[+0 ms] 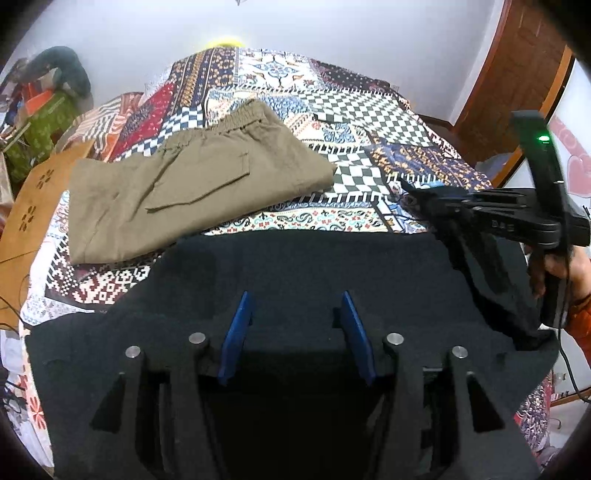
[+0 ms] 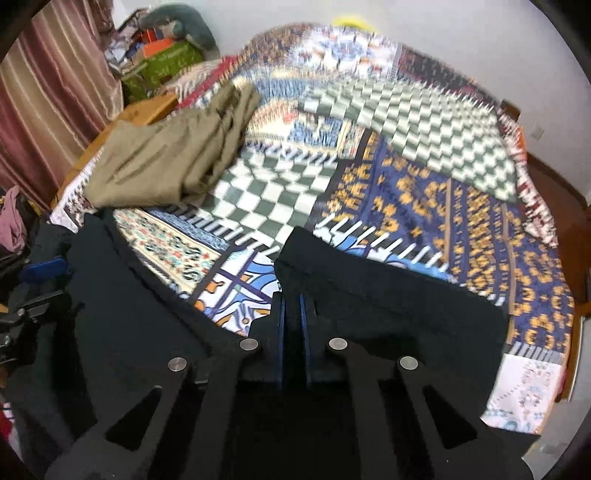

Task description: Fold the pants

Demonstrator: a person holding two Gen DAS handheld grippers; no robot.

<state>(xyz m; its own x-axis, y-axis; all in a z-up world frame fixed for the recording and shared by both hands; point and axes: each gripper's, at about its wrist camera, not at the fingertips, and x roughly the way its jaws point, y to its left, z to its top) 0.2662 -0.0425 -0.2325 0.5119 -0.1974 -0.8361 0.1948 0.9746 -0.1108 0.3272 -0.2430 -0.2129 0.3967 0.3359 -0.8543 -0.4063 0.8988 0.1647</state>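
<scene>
On the near edge of a patterned bed (image 1: pixel 369 110), black pants (image 1: pixel 295 266) lay spread, the right gripper (image 2: pixel 291 310) pinching a lifted fold with fingers pressed together, the left gripper (image 1: pixel 293 325) spread above the cloth, apparently mid-fold; next, grip and carry over.

No text, label or number can be read anywhere.

A bed (image 1: pixel 369 110) under a patchwork bedspread (image 2: pixel 424 192) fills the room, backed by a plain white wall (image 1: pixel 332 26). At ten o'clock in the right wrist view hangs a striped maroon curtain (image 2: pixel 48 85), with what may be piled boxes and bags (image 2: pixel 162 55) beside it. A wooden door (image 1: pixel 517 81) stands at two o'clock in the left wrist view.
</scene>
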